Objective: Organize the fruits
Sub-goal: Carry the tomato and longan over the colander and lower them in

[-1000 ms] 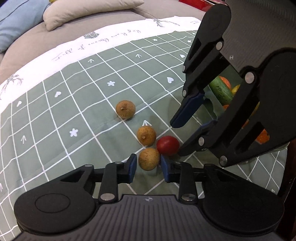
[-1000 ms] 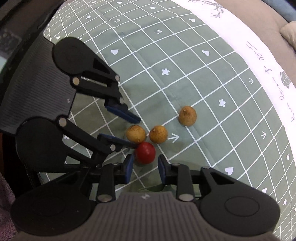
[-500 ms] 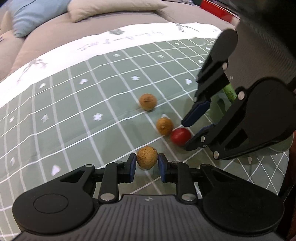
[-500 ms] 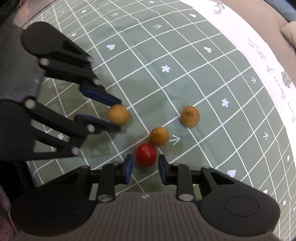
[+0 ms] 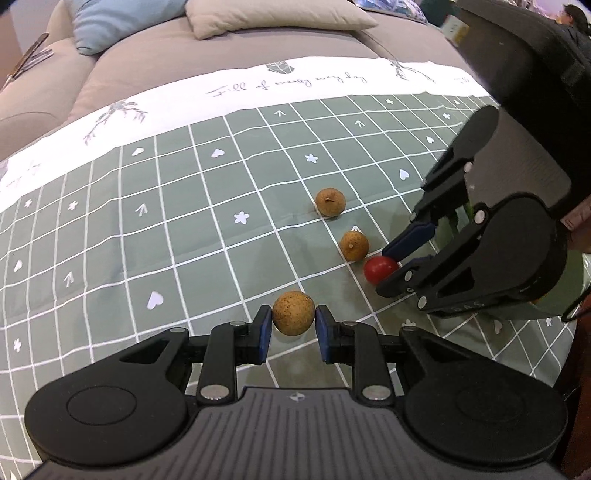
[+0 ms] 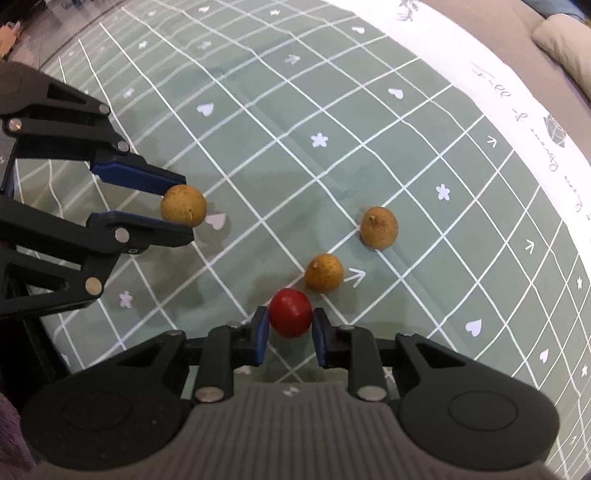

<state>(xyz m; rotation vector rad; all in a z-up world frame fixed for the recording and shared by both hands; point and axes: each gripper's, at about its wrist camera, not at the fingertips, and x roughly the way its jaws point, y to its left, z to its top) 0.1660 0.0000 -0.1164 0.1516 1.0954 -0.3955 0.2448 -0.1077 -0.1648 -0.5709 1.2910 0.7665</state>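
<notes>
1. Open green grid cloth [image 5: 110,236] spreads leftward, white-bordered.
2. Left gripper [image 5: 293,328] pinches a brown longan [image 5: 293,313] above the cloth.
3. Two longans [image 6: 379,228] lie free.
4. Right gripper [image 6: 289,332] clamps the red fruit [image 6: 290,313]; produce behind it is hidden.

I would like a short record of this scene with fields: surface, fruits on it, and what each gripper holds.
surface: green grid-patterned cloth
fruits lying on cloth: two brown round fruits
left gripper: shut on a third brown fruit, lifted off the cloth
right gripper: shut on the red fruit, low at the cloth
background: beige pillow and blue pillow on a sofa
</notes>
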